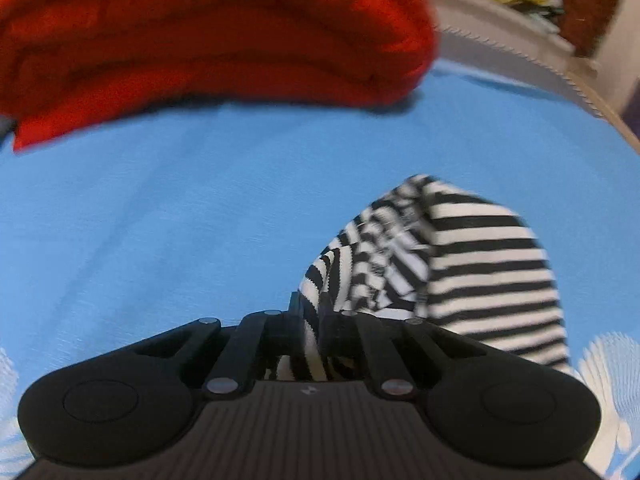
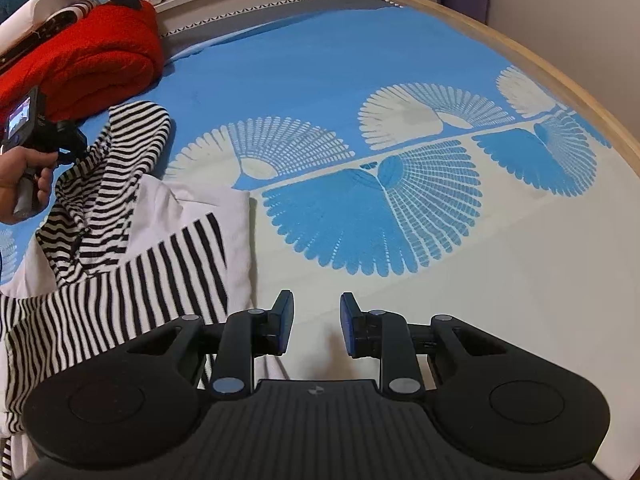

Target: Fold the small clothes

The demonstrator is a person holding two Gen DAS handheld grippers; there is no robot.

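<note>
We see the left gripper [image 1: 311, 312] clenched on a fold of the striped garment [image 2: 120, 240], which lies on the blue bedspread [image 2: 320, 60] near the folded red blanket [image 1: 208, 40]. The right gripper [image 2: 316, 320] stands released above the bedspread just beside the garment's white edge, with nothing between its pads [image 2: 285, 320].
</note>
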